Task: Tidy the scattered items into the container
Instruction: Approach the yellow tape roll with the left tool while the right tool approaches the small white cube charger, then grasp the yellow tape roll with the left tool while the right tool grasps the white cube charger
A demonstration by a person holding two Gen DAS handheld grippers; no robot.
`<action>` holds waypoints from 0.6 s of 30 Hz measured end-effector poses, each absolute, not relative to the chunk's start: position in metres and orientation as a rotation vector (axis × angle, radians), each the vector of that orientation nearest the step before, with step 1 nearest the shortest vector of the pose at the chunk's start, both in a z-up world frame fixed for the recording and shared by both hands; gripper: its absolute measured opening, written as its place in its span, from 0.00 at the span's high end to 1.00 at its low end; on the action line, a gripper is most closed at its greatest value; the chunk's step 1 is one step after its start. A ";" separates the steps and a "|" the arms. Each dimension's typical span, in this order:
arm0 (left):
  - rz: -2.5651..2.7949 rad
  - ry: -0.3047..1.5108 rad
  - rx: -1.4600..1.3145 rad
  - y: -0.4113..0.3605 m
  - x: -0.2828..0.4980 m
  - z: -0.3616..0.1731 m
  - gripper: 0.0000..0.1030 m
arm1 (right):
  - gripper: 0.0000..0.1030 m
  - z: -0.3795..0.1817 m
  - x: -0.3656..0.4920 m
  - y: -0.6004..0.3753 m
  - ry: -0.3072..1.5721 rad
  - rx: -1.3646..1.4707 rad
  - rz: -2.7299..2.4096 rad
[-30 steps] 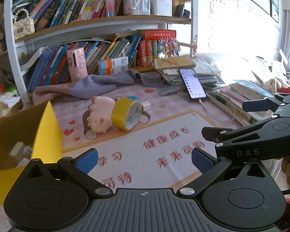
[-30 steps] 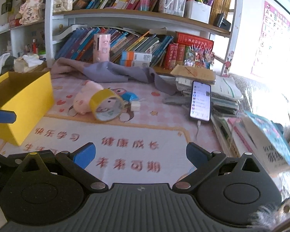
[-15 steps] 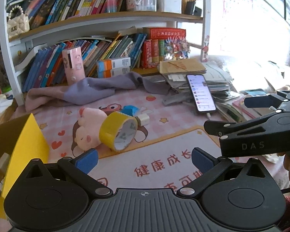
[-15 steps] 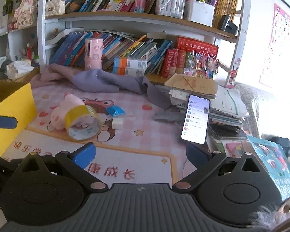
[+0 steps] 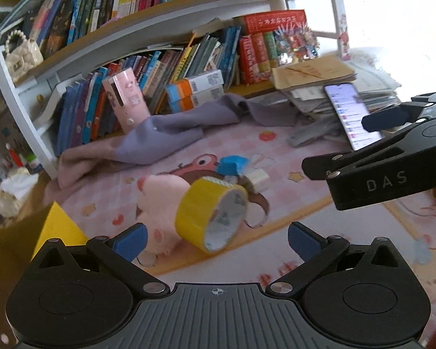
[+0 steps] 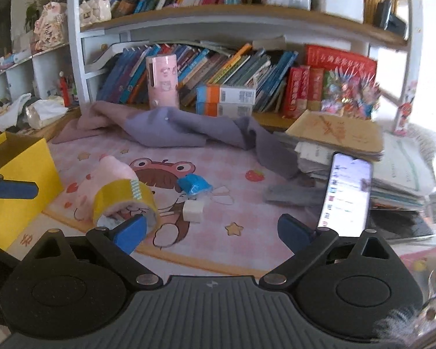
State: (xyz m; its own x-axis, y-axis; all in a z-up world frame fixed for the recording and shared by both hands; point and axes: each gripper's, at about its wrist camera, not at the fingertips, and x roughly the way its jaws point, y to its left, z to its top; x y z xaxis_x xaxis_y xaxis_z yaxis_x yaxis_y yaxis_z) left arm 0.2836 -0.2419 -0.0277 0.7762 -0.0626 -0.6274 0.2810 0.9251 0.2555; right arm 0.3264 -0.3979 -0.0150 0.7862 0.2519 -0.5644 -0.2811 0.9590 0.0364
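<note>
The tape (image 5: 215,213) lay dead ahead of the open left tongs (image 5: 216,238), nearer them than the open, empty right tongs (image 6: 212,232).

Phone (image 6: 346,193) on papers – books (image 6: 218,69) behind.

Pink mat (image 6: 241,157) under tape roll (image 5: 209,215)
</note>
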 end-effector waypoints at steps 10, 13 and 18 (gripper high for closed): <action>-0.221 0.695 0.502 -0.250 0.337 -0.059 0.00 | 0.23 -0.054 0.412 -0.388 0.723 0.006 0.368; -0.216 0.721 0.521 -0.250 0.347 -0.066 0.00 | 0.25 -0.069 0.431 -0.382 0.751 0.000 0.386; -0.254 0.753 0.484 -0.250 0.355 -0.070 0.00 | 0.37 -0.090 0.453 -0.367 0.797 -0.026 0.418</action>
State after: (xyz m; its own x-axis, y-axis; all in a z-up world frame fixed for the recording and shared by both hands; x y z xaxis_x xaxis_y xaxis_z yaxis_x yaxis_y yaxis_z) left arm 0.3547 -0.2502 -0.0705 0.7063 -0.0489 -0.7062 0.3881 0.8611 0.3285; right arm 0.4528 -0.3671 -0.0895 0.6220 0.3539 -0.6985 -0.3735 0.9181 0.1325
